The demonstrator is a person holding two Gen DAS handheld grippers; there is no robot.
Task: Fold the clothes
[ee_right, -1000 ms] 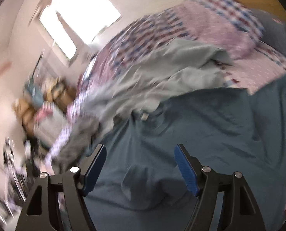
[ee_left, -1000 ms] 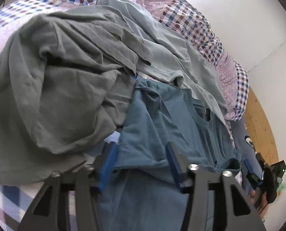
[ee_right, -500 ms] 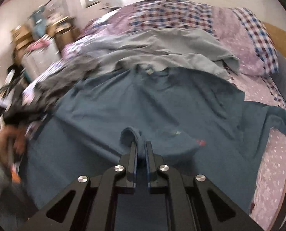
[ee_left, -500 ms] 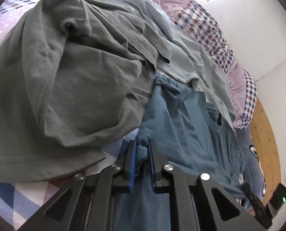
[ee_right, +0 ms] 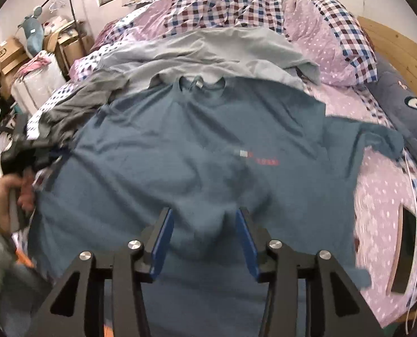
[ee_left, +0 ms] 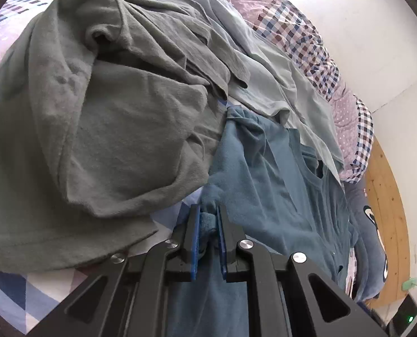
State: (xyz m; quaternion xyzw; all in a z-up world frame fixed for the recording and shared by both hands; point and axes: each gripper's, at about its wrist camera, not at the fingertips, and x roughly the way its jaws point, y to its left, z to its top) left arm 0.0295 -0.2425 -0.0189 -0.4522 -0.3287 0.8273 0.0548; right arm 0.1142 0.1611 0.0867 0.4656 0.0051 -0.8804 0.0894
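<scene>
the left gripper [ee_left: 208, 219] pinches a fold of the blue t-shirt [ee_right: 208, 146] on the bed [ee_right: 335, 42]; the right gripper [ee_right: 204, 224] hangs open over its hem.

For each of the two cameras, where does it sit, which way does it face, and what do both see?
Left wrist: sits on the left tool, facing along the bed over the grey shirt; its own fingers pinch the blue shirt.
Right wrist: sits on the right tool, open, facing the headboard end; a hand shows.
Shared: blue shirt, pale shirt, checkered quilt.
</scene>
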